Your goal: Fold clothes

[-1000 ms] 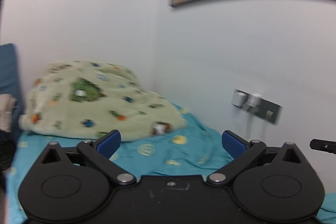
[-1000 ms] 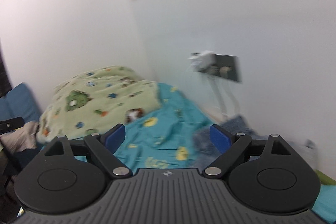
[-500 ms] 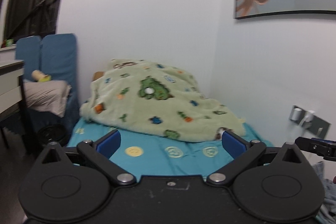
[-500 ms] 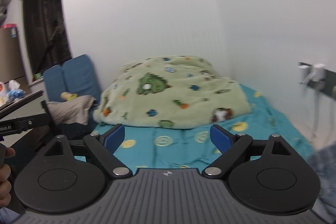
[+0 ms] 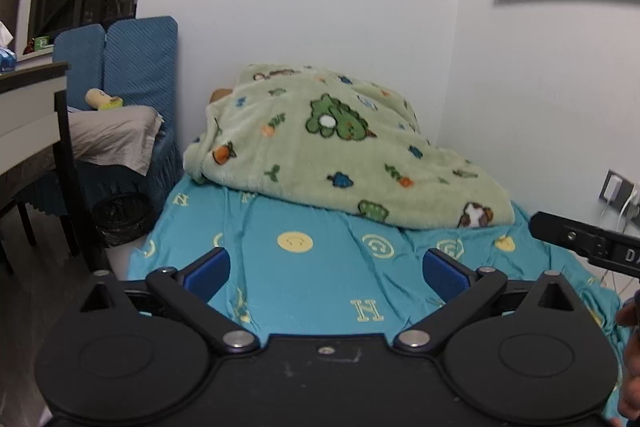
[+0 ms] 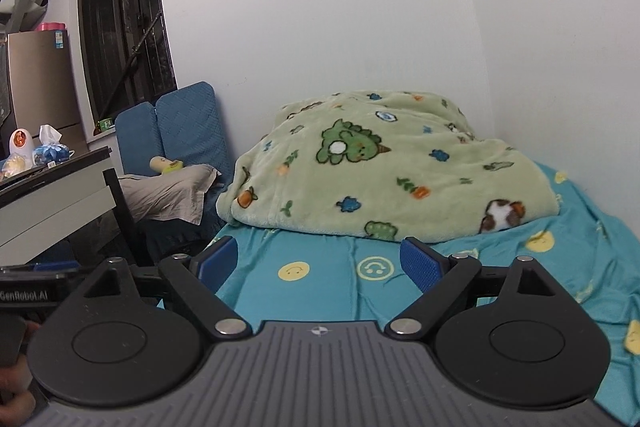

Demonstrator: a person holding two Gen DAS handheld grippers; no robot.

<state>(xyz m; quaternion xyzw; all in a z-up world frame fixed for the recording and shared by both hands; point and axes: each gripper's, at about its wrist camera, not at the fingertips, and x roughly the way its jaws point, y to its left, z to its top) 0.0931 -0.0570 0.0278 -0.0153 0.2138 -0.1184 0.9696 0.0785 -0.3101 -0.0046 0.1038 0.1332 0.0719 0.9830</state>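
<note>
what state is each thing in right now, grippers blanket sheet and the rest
left gripper: open, empty
right gripper: open, empty
green blanket: bunched in a heap at the far end of the bed
blue sheet: spread on the bed, wrinkled
grey cloth: draped over the blue seat beside the bed

Left hand-held gripper: black body, blue pads. Right hand-held gripper: black, grey ribbed base, blue pads. Under and ahead of both, bed sheet turquoise with yellow smiley faces and pale letter emblems. Further ahead, blanket pale green, printed with green dinosaurs, orange carrots, blue blobs. Left of it, cushions dark blue, quilted. Walls white.
</note>
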